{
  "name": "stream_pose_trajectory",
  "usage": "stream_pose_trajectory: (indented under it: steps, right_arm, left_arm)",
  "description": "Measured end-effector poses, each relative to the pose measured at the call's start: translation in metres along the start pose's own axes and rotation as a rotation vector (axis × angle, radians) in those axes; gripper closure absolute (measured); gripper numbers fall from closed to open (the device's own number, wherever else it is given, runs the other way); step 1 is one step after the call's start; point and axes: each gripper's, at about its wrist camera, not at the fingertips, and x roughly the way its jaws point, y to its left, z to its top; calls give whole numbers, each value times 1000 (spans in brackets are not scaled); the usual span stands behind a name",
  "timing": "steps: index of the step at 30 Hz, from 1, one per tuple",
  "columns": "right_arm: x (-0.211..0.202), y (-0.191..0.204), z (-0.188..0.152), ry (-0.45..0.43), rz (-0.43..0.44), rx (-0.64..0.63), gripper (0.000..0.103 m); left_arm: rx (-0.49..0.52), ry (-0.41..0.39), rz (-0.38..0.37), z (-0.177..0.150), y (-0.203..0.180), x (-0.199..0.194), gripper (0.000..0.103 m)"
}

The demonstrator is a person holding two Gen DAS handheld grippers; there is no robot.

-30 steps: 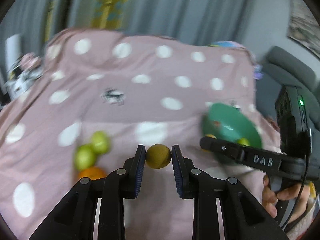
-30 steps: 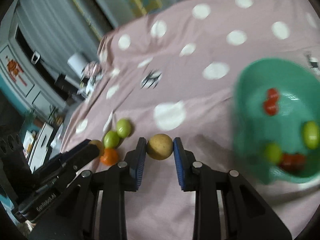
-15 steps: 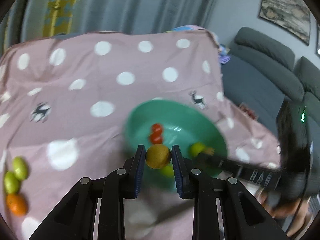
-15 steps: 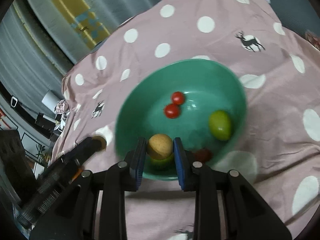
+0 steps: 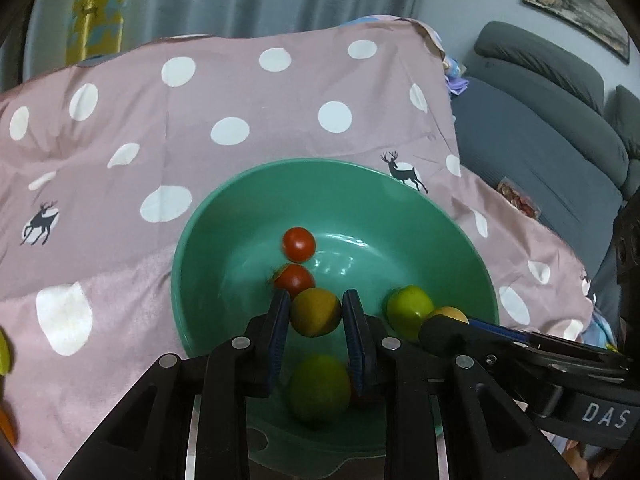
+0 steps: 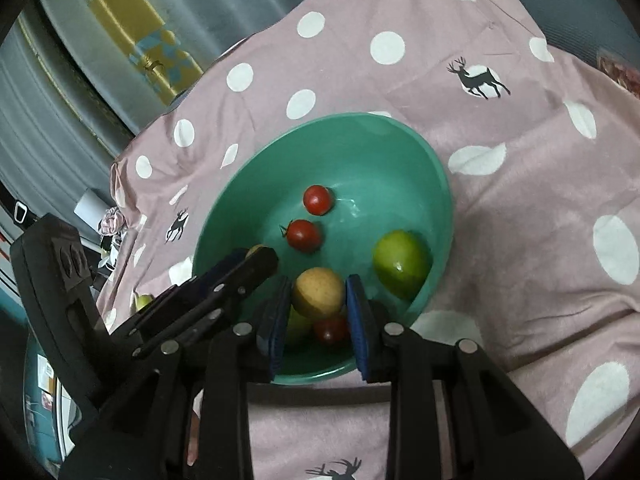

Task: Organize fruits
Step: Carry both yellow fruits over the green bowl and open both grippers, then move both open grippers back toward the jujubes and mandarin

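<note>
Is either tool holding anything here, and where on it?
Both are. The left tool clamps a yellow-brown round fruit across its sides; the right tool clamps a yellowish speckled fruit the same way, both above the green bowl.

Both grippers are now over the round green plastic bowl, whereas a second ago they hung over the bare pink polka-dot cloth beside the loose fruit. The left gripper carries its round yellow-brown fruit above the bowl's near side, and the right gripper brings its tan round fruit in over the rim.
</note>
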Motion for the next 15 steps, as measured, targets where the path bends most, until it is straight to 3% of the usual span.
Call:
stream_pose_trajectory:
  steps: [5,8,12,15]
  right_arm:
    - [5,0,3,0,23,54,70]
    - [5,1,4,-6,11,68,68]
    - [0,-1,3,-13,61,81,61]
    - [-5,-1,2,-30,54,59,59]
  left_arm:
    - [30,1,25,-1,-5,3,74]
    - [29,1,-4,-1,-3,1,70]
    - [10,-9,-33,-1,2,-1,66]
    - [13,-14,-50,-1,0,-2,57]
